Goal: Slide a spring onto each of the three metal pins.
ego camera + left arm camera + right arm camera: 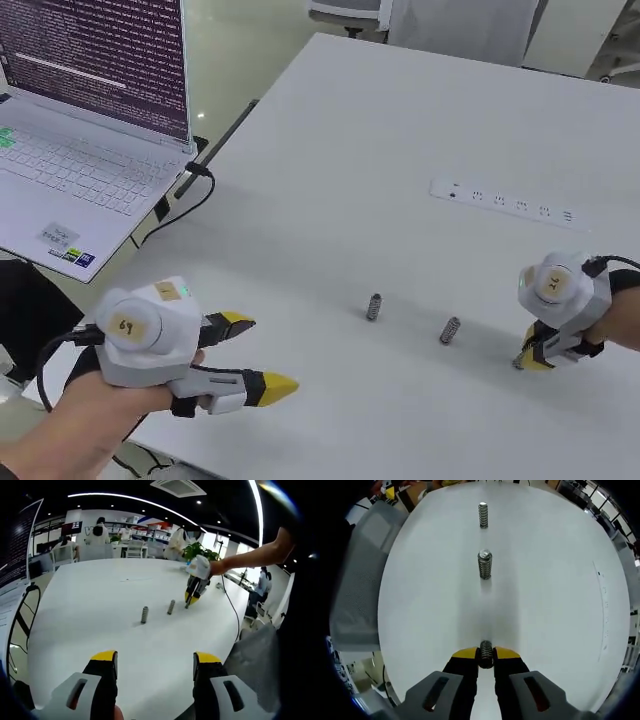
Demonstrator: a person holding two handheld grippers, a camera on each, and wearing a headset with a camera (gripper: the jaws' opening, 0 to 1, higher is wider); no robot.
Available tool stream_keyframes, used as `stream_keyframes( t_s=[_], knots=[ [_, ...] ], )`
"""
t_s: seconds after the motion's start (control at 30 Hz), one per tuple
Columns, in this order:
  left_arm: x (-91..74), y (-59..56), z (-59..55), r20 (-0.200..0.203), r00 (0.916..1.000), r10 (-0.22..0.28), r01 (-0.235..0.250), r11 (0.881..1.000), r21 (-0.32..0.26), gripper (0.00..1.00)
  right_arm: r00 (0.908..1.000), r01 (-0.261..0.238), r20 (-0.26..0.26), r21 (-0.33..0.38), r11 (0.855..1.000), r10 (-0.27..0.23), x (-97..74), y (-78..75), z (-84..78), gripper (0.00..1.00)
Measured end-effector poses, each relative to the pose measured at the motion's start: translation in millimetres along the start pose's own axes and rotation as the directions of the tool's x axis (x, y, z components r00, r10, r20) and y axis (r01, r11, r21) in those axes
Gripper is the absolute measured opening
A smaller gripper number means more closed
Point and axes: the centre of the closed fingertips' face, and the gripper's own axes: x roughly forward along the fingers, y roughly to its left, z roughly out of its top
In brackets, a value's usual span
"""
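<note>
Two springs stand upright on the white table, one (374, 306) left of the other (450, 330). The right gripper view shows a metal pin head on top of the nearer spring (484, 564), with the farther spring (483, 514) beyond it. My right gripper (524, 361) points down at the table, right of both, shut on a third spring (485, 654) held upright between its yellow tips. My left gripper (258, 352) hovers open near the table's front left edge, with nothing between its fingers. From there both springs (144, 614) (171, 607) and the right gripper (189, 600) are in sight.
An open laptop (70, 150) sits off the table's left side, with a black cable (190, 195) hanging by the edge. A white power strip (505, 203) lies at the back right. The table's front edge (330, 470) runs just below the left gripper.
</note>
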Motion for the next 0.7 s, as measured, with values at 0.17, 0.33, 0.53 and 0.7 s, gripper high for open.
stream_keyframes(
  t_s=[0.17, 0.33, 0.53, 0.7],
  knots=[
    [-0.8, 1.2, -0.3, -0.002, 1.0000, 0.003, -0.003, 1.000, 0.000, 0.56, 1.0000, 0.001, 0.005, 0.010, 1.000, -0.001, 0.3, -0.4, -0.1, 0.09],
    [0.2, 1.1, 1.8, 0.002, 1.0000, 0.002, -0.002, 1.000, 0.002, 0.57, 0.9998, 0.017, 0.012, 0.019, 1.000, -0.017, -4.7, -3.9, -0.3, 0.13],
    [2.6, -0.4, 4.2, 0.011, 0.9999, -0.003, 0.003, 1.000, 0.003, 0.57, 0.9985, 0.046, 0.029, 0.043, 0.998, -0.047, -13.0, -5.2, 0.5, 0.20],
    [3.6, -3.5, 4.4, 0.012, 0.9999, -0.012, 0.012, 1.000, 0.005, 0.57, 0.9967, 0.072, 0.035, 0.056, 0.996, -0.074, -17.9, -5.8, -1.4, 0.24]
  ],
)
